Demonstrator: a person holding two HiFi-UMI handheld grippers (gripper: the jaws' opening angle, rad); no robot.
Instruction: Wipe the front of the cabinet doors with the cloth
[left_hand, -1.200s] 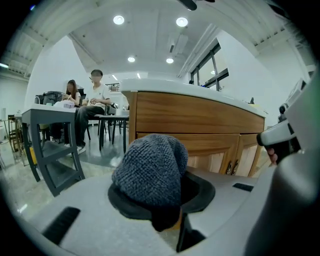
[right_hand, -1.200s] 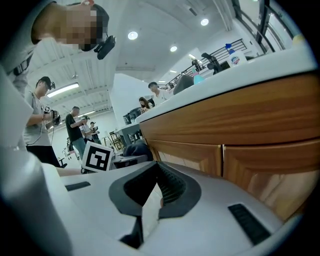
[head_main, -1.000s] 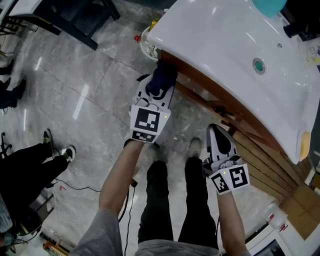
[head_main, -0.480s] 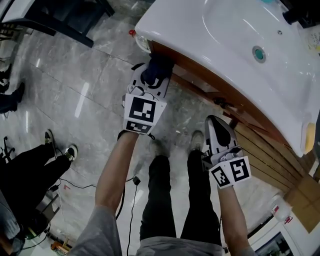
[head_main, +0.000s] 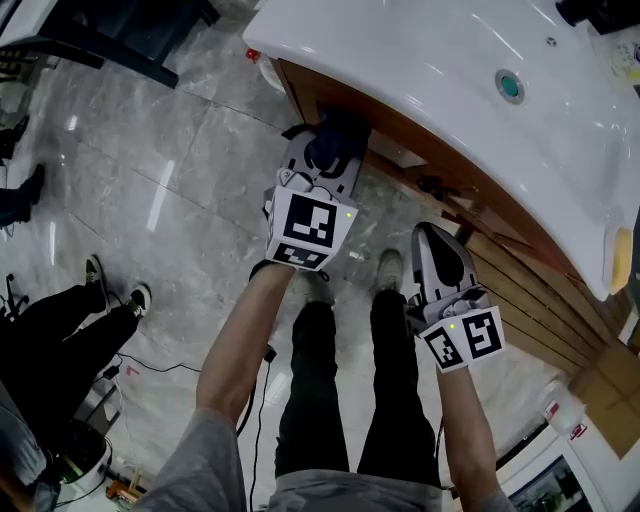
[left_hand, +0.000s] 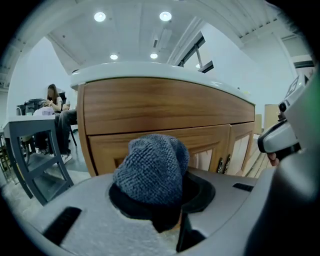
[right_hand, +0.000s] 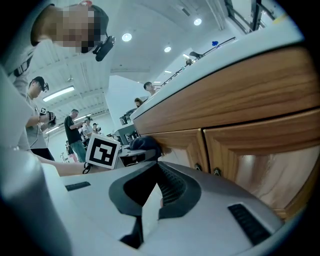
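Observation:
A dark blue knitted cloth (head_main: 336, 142) is bunched in my left gripper (head_main: 330, 160), which is shut on it. The cloth is up against the wooden cabinet front (head_main: 425, 165) under the white basin top. In the left gripper view the cloth (left_hand: 152, 167) covers the lower part of the left door (left_hand: 107, 147), with the jaws of the left gripper (left_hand: 157, 205) closed round its base. My right gripper (head_main: 438, 250) hangs low beside my legs, shut and holding nothing. In the right gripper view, the right gripper (right_hand: 150, 197) faces the two doors (right_hand: 260, 155) from a short way off.
A white counter with a basin (head_main: 420, 70) overhangs the cabinet. Wooden slats (head_main: 540, 310) lean at the right. A bystander's legs (head_main: 60, 340) stand on the marble floor at the left. A grey table (left_hand: 30, 145) stands left of the cabinet.
My left gripper has carried the cloth rightward along the cabinet front, away from its left corner. The right gripper has hardly moved.

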